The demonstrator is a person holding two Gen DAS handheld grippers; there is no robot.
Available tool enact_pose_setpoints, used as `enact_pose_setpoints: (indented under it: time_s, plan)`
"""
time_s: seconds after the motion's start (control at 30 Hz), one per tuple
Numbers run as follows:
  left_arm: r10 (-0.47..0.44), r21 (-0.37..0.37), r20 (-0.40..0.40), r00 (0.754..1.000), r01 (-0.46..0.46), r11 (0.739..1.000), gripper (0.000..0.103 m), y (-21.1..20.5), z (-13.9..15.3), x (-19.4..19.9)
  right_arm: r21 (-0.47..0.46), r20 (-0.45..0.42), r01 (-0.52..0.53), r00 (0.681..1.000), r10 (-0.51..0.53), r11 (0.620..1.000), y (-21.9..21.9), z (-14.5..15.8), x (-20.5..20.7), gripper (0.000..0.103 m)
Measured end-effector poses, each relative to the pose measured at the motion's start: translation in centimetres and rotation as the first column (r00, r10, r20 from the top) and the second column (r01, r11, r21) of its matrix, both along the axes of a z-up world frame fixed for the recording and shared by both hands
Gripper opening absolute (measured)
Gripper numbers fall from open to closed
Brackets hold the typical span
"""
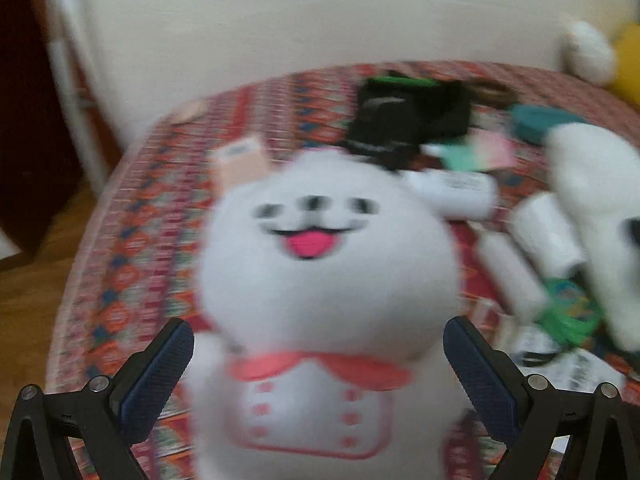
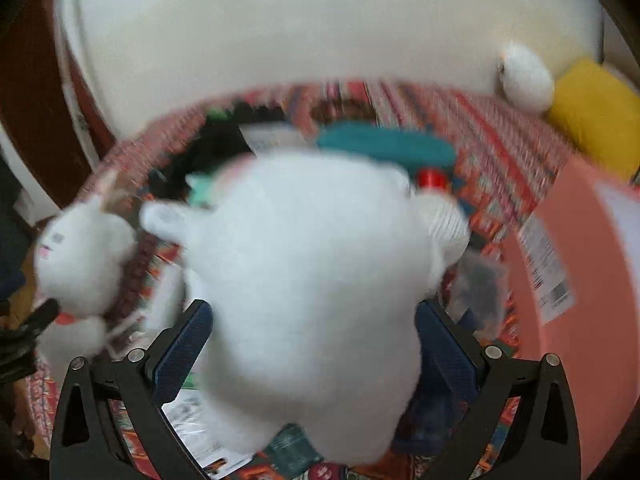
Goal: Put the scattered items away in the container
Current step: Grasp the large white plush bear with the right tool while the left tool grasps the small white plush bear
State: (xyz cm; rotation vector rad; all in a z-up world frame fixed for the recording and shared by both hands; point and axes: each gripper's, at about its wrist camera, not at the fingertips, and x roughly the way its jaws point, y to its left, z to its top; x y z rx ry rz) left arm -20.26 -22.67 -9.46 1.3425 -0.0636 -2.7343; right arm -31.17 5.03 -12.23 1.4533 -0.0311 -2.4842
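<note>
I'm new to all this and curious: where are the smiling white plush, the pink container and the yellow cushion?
smiling white plush (image 1: 320, 272), left wrist view, face
pink container (image 2: 580, 280), right wrist view, outer wall
yellow cushion (image 2: 596, 116), right wrist view, middle

The bed (image 1: 132, 240) lies bare on its left; clutter (image 1: 460, 184) crowds its right, and a pink container (image 2: 580, 280) walls the far right.

The left wrist camera sits just behind its two black fingers with blue pads (image 1: 476, 364) and looks forward and slightly down, very near to a white plush toy with a pink tongue and pink collar (image 1: 320, 276), over a bed with a red patterned cover (image 1: 132, 232) toward a cream wall (image 1: 280, 12). The right wrist camera looks the same way from further right, very close to a second plain white plush toy (image 2: 308, 264). Both views share the first toy (image 2: 80, 256), the second one (image 1: 592, 208), the cover and the wall.
</note>
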Motion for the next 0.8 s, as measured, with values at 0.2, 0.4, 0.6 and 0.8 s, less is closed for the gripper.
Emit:
enact_pose_setpoints:
  time_s: [0.2, 0.4, 0.6, 0.8]
  plan:
    - [0.031, -0.066, 0.166, 0.986, -0.02, 0.998, 0.103, -0.1, -5.3, -3.1, -0.02, -0.075, 0.0, 0.997, -0.001, 1.0, -0.3, -1.6, -0.4, 0.103]
    - [0.141, 0.026, 0.2, 0.97, -0.149, 0.989, 0.103, -2.4, -5.7, -4.2, -0.021, -0.184, -0.047, 0.982, 0.042, 0.999, -0.4, -1.7, 0.6, 0.1]
    - [0.159, 0.045, 0.09, 0.983, -0.164, 0.985, 0.091, -1.5, -3.0, -2.3, -0.04, -0.239, -0.096, 0.967, 0.084, 0.995, -0.5, 1.0, 1.9, 0.067]
    - [0.135, 0.088, -0.075, 0.988, -0.128, 0.988, 0.088, 0.2, 1.8, 0.8, -0.093, -0.376, -0.181, 0.917, 0.133, 0.979, -1.1, 6.2, 6.4, 0.064]
